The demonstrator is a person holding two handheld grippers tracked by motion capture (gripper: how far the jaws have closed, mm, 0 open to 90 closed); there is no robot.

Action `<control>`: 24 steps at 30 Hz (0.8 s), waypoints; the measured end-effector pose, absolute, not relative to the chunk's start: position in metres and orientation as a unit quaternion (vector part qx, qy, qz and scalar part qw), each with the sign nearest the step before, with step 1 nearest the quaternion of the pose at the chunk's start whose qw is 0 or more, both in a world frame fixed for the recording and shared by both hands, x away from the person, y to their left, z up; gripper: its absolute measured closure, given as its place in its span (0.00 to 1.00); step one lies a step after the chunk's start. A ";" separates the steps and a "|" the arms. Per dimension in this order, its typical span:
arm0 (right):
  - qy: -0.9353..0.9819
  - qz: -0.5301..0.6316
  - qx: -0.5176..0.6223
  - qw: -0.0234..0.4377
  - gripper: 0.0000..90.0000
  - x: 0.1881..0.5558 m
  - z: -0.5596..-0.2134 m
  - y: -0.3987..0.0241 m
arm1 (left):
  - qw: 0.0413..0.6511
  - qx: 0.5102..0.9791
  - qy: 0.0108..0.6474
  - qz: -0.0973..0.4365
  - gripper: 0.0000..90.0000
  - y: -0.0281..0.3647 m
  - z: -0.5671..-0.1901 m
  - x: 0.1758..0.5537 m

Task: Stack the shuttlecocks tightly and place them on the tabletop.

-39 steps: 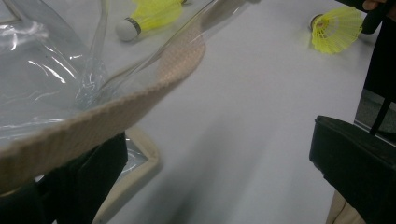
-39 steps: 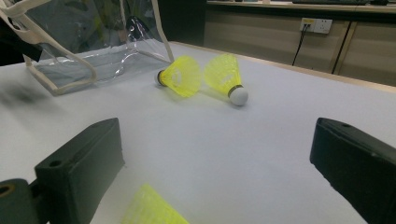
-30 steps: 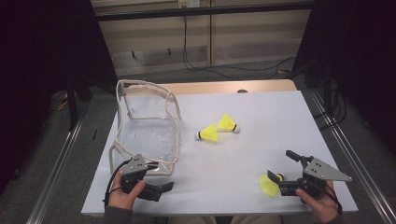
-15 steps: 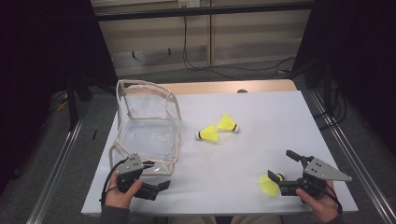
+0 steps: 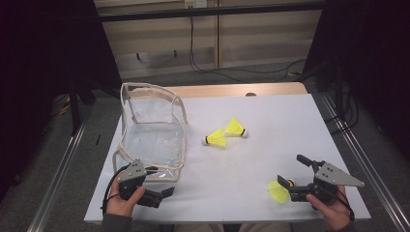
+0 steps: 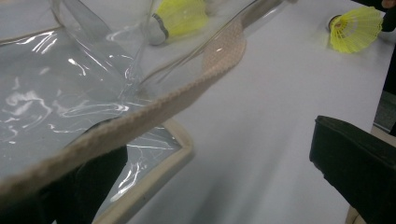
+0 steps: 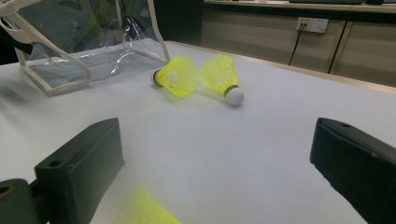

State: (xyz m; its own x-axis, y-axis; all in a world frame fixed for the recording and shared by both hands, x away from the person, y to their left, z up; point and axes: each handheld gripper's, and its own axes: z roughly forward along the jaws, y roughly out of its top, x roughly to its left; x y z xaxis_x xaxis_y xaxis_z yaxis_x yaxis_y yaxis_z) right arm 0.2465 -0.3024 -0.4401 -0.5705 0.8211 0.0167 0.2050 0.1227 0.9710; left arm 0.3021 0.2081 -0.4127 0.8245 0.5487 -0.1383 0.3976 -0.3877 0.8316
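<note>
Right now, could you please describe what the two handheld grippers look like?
Both are black. The left gripper and right gripper each carry a grey three-cornered plate on top, and each has two blocky black jaws. A black cable loops from the left one. No sleeves can be made out.

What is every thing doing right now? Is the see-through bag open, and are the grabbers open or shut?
Clear bag: open, standing, nothing inside.
Two shuttlecocks: lying on the table, untouched.
Third shuttlecock: lying between right gripper's fingers, not squeezed.
Left gripper: open, one finger under the bag's rim.
Right gripper: open.
</note>
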 end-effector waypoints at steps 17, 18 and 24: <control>0.697 0.538 0.383 0.281 0.02 0.260 -0.435 -0.306 | 0.480 0.825 0.287 0.085 0.05 0.210 -0.414 0.304; 0.697 0.537 0.384 0.278 0.02 0.261 -0.435 -0.306 | 0.480 0.825 0.287 0.086 0.05 0.210 -0.414 0.304; 0.704 0.526 0.391 0.272 0.02 0.268 -0.434 -0.305 | 0.479 0.825 0.287 0.084 0.05 0.210 -0.413 0.304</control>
State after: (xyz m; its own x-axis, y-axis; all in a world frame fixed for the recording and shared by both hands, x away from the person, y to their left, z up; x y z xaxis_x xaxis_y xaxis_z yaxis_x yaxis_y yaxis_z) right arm 0.2683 -0.3046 -0.4341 -0.5464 0.8370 0.0289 0.2653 0.1402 0.9539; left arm 0.3040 0.2100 -0.4134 0.8215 0.5539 -0.1356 0.3922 -0.3760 0.8395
